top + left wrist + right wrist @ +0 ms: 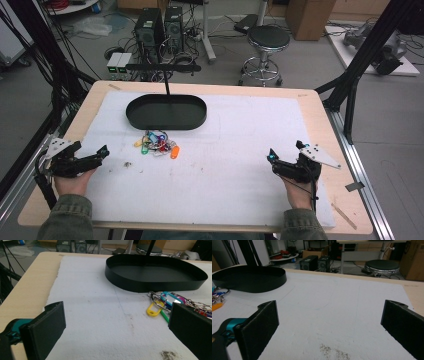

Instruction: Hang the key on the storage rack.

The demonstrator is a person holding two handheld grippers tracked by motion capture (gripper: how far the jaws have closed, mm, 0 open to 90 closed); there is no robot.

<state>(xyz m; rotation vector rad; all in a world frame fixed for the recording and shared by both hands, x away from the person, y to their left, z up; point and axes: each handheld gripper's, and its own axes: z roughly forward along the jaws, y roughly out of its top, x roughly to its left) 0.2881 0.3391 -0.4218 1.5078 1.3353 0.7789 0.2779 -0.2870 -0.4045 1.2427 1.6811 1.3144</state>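
Note:
A pile of coloured key tags on metal rings (157, 143) lies on the white mat just in front of a black oval tray (166, 112). In the left gripper view the key tags (165, 302) sit ahead and to the right, and the tray (155, 273) is empty. My left gripper (90, 152) rests at the mat's left edge, open, nothing between its jaws. At the mat's right side my right gripper (285, 152) is open and empty too. The tray (249, 278) and a bit of the key tags (217, 302) lie far left in the right gripper view.
A thin black post (166, 85) rises from the tray with a crossbar on top. The white mat (210, 165) covers most of the wooden table (320, 100). A stool (267, 42), computer towers (160, 25) and cables stand on the floor behind.

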